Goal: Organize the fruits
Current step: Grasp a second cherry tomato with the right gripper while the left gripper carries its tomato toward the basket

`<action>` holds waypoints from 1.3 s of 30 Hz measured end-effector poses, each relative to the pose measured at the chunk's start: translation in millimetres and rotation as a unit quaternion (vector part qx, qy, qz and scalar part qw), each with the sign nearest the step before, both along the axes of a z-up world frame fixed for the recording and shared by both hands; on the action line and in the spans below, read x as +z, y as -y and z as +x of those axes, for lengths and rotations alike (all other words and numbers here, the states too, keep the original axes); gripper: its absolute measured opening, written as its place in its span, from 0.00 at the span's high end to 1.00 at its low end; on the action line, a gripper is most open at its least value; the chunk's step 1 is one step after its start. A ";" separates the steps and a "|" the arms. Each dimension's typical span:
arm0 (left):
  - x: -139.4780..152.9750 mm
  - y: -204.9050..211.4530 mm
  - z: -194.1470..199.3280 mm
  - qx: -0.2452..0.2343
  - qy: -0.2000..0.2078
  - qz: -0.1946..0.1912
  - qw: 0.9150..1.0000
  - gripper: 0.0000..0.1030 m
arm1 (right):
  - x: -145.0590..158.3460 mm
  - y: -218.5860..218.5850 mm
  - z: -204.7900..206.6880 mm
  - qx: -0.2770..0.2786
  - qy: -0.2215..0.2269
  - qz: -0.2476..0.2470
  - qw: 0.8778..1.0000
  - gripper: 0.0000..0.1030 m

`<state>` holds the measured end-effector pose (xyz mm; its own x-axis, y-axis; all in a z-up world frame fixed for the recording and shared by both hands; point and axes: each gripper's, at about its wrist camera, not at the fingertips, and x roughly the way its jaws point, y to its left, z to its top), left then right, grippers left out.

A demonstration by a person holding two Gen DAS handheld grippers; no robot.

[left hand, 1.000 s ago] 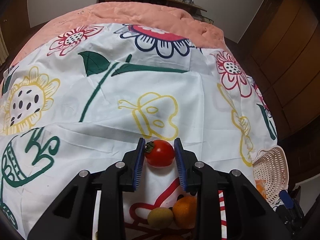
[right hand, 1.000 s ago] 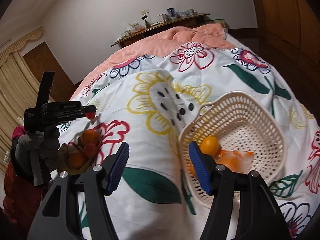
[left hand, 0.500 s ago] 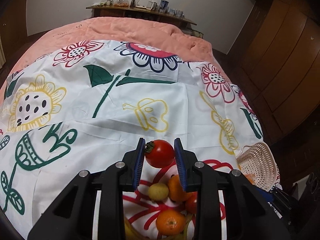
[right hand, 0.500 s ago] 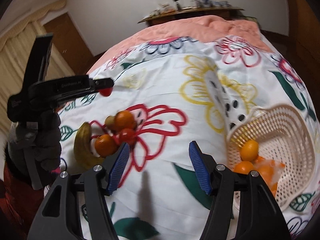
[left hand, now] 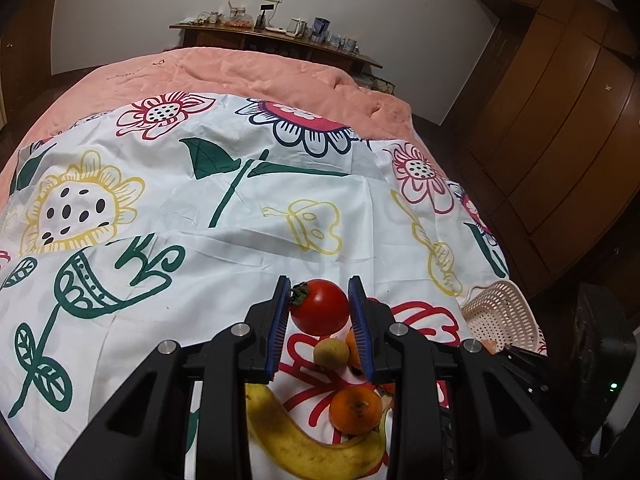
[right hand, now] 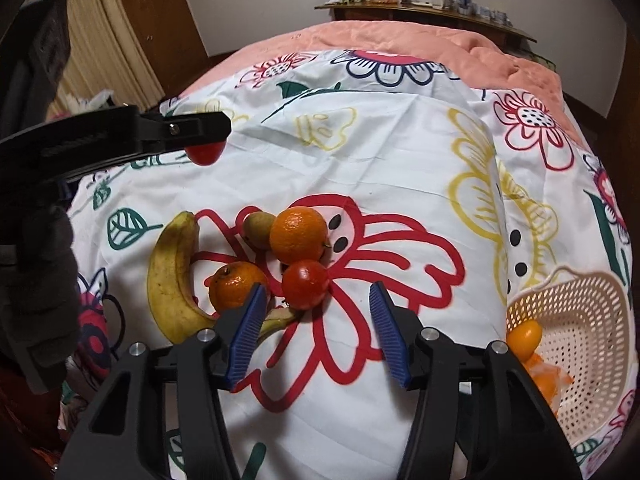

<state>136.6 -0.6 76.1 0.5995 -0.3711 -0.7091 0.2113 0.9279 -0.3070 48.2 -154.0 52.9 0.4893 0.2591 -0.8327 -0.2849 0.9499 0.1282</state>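
Red tomato (left hand: 319, 306) clamped in left gripper (left hand: 320, 312) — right gripper (right hand: 316, 312) closing, parted, empty.

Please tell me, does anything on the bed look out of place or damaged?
Nothing looks spilled or damaged. The banana has brown spots, and the basket sits tilted at the bed's edge with oranges inside.

A white sheet (right hand: 400, 152) is printed with red, yellow and navy flowers and green leaves. A salmon-pink quilt (left hand: 248, 72) is seen far off. A red tomato (left hand: 320, 306) is framed by blue pads (left hand: 280, 332). Oranges (right hand: 298, 235), a speckled yellow banana (right hand: 170, 280) and a cream basket (right hand: 580, 344) are shown.
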 end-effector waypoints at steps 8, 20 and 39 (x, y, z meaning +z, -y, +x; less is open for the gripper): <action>-0.7 -9.6 -4.4 -0.003 0.004 -0.014 1.000 0.71 | -9.2 -12.9 14.6 0.014 -0.020 -0.031 0.999 0.53; -6.5 -15.7 -6.3 -0.005 0.000 -0.021 1.000 0.71 | -12.6 -16.2 23.3 0.029 -0.029 -0.033 0.999 0.67; -3.3 -2.0 -13.3 -0.015 0.001 -0.014 1.000 0.71 | 14.8 24.9 3.4 -0.025 0.010 0.038 0.999 0.72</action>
